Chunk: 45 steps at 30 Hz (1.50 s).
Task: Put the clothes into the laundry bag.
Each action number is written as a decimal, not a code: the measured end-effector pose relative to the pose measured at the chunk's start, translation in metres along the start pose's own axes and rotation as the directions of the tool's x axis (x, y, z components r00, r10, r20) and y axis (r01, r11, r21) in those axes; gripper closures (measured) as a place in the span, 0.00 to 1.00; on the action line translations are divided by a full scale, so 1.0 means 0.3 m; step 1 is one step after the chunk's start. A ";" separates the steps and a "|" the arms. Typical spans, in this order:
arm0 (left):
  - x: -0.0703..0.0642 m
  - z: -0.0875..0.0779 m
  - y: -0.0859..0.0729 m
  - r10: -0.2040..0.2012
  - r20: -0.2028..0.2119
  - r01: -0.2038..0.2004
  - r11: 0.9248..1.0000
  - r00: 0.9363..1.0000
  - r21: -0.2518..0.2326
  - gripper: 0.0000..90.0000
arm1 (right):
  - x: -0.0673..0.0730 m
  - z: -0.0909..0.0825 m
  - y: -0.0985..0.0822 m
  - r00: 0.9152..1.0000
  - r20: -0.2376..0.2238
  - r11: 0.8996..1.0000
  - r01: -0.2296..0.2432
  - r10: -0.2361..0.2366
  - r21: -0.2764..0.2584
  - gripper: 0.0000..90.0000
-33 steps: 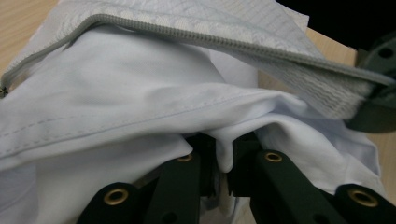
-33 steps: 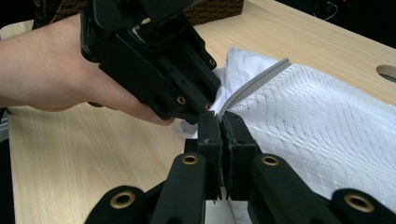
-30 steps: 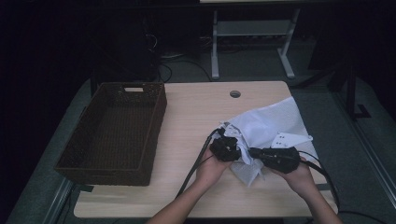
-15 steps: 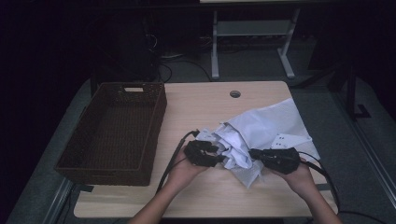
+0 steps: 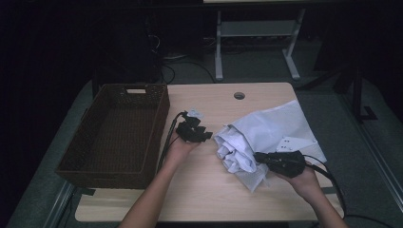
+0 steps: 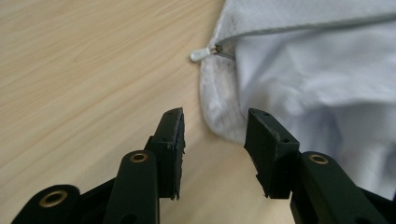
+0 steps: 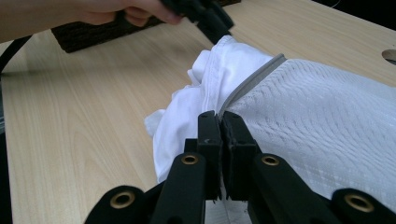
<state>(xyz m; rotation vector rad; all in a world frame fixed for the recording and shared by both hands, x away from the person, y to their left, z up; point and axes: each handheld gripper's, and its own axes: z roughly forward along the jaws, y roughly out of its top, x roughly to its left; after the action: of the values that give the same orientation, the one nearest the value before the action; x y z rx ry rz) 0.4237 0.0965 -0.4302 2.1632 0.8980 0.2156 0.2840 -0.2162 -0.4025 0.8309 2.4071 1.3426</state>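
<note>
Leftward off the white garment (image 5: 266, 137), toward the basket (image 5: 114, 133), the left hand-held gripper (image 5: 194, 130) has drawn, jaws just opened and empty. Garment lies crumpled on the counter (image 5: 209, 190) right of it; right hand-held gripper (image 5: 259, 156) pinches its hem; zipper pull (image 6: 200, 54) faces left.

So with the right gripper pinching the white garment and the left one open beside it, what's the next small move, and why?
Probably ease the left gripper forward onto the white garment's near edge and close: its jaws, which have just been opening, stand empty just short of the cloth, while the right gripper pins the bunched end.
</note>
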 end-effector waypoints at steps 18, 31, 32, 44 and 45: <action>-0.005 0.200 0.062 0.109 0.041 -0.114 0.979 0.993 0.172 0.92 | -0.006 -0.003 -0.007 1.000 0.000 1.000 0.003 -0.003 0.006 0.96; 0.004 0.100 -0.026 0.027 0.049 -0.034 0.988 0.998 0.148 0.98 | -0.031 0.007 -0.004 1.000 0.022 1.000 -0.004 0.004 0.016 0.96; 0.002 0.085 -0.035 0.018 0.049 -0.025 0.989 0.999 0.143 0.98 | -0.034 0.010 -0.003 1.000 0.023 1.000 -0.004 0.004 0.019 0.96; -0.057 -0.079 -0.118 -0.020 0.071 0.013 0.995 0.997 0.097 0.99 | -0.105 0.044 0.036 0.997 0.070 0.999 -0.021 0.018 0.044 0.96; -0.065 -0.087 -0.126 -0.021 0.078 0.014 0.996 0.997 0.092 0.99 | -0.114 0.049 0.041 0.997 0.074 0.999 -0.024 0.021 0.044 0.96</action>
<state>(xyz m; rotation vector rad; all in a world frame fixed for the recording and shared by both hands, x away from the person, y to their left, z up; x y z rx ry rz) 0.3782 0.1163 -0.4368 2.2304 0.8972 0.0811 0.3229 -0.2215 -0.4016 0.9058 2.3859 1.2476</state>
